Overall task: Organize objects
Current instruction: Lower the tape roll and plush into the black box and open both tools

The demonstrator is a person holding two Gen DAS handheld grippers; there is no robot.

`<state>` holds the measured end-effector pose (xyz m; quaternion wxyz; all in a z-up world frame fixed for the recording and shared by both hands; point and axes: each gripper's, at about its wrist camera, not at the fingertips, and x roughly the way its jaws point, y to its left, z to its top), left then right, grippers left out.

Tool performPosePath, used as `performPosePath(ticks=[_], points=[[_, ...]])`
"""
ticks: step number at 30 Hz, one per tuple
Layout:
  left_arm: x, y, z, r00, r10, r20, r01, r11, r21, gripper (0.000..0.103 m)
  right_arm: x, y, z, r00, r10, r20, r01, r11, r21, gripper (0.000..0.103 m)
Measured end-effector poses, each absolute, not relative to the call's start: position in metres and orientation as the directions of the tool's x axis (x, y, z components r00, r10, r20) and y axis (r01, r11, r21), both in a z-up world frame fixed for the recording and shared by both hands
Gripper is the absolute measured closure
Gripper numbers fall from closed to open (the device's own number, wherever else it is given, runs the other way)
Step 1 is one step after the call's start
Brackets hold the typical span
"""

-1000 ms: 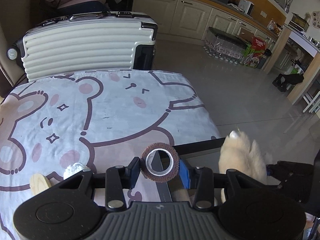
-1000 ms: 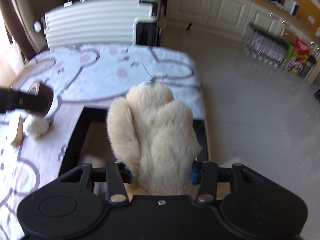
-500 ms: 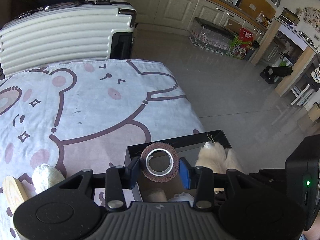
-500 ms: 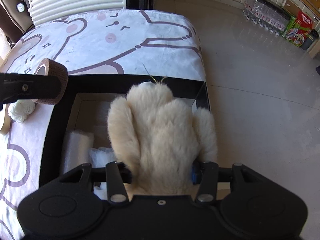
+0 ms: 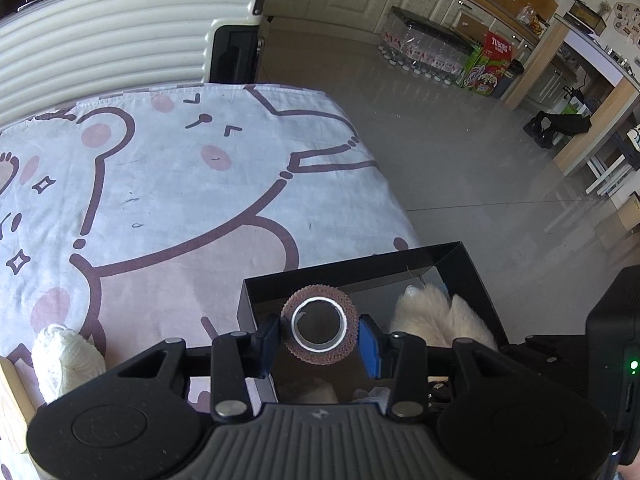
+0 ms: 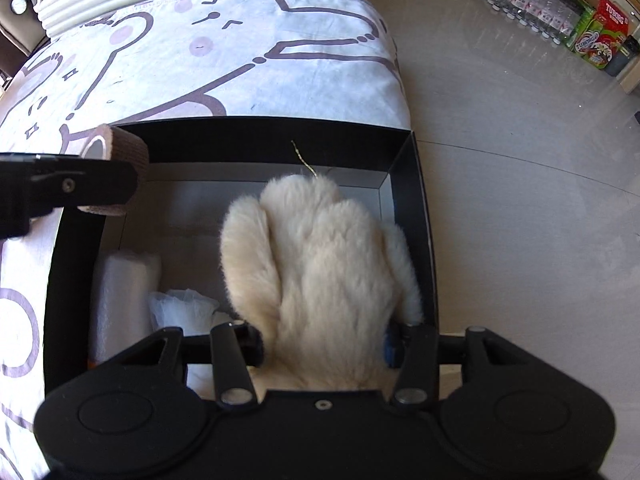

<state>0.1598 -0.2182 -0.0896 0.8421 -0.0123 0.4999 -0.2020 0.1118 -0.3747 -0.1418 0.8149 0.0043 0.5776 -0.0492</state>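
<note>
My left gripper (image 5: 319, 332) is shut on a brown roll of tape (image 5: 319, 330) and holds it over the left part of an open black box (image 5: 360, 270). The same roll (image 6: 120, 152) shows in the right wrist view above the box's left wall (image 6: 72, 248). My right gripper (image 6: 324, 346) is shut on a fluffy cream mitten (image 6: 320, 276), which hangs down into the right side of the box. The mitten (image 5: 436, 316) also appears in the left wrist view. Inside the box lie a white roll (image 6: 120, 292) and crumpled white material (image 6: 184, 308).
The box sits at the near right corner of a table covered with a bear-print cloth (image 5: 180, 184). A white yarn ball (image 5: 64, 356) and a wooden piece (image 5: 10, 400) lie left of the box. A cream suitcase (image 5: 112, 36) stands behind the table; tiled floor (image 5: 480, 152) lies to the right.
Both grippers have sunk toward the box and tilted further down. The tape roll has moved from beside the box to above its left part, and the mitten now reaches inside.
</note>
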Motion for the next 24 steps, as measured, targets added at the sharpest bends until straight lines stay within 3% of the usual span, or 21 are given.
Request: performPosePath(ticks=[13, 24], points=[[0.155, -0.238, -0.097, 0.420, -0.262, -0.869, 0.408, 0.910, -0.078, 0.059, 0.111, -0.368, -0.141, 0.324, -0.084, -0.942, 0.053, 0.996, -0.070, 0.048], [0.151, -0.232, -0.083, 0.466, -0.286, -0.837, 0.387, 0.917, -0.098, 0.041, 0.109, -0.371, -0.131, 0.348, -0.074, -0.934, 0.083, 0.995, -0.047, 0.045]])
